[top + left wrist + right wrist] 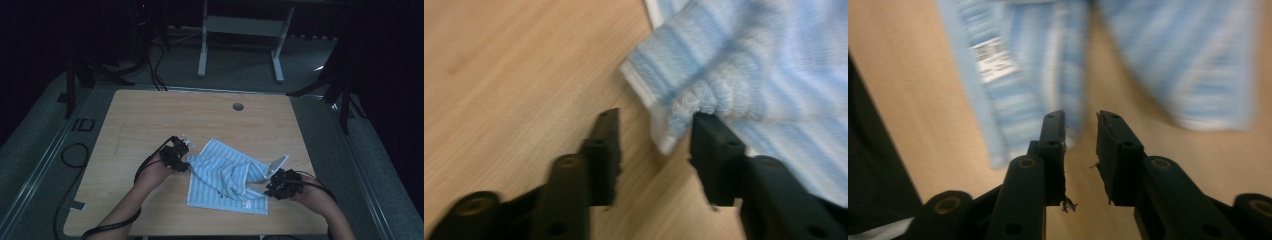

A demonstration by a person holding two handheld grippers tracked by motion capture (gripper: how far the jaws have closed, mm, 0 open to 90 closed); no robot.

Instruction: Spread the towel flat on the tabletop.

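Observation:
A light blue striped towel lies rumpled and partly folded on the wooden table, toward its front. My left gripper sits at the towel's left edge. In the left gripper view its jaws stand apart, and a bunched towel corner hangs by the right jaw with no pad pressing on it. My right gripper is at the towel's right front corner. In the right gripper view it shows a narrow empty gap, with the towel and its white label just beyond the tips.
A round cable hole sits near the table's far edge. Bare wood spreads behind and to the left of the towel. Beyond the table stand a white desk frame and dark stands, and cables run over the floor at the left.

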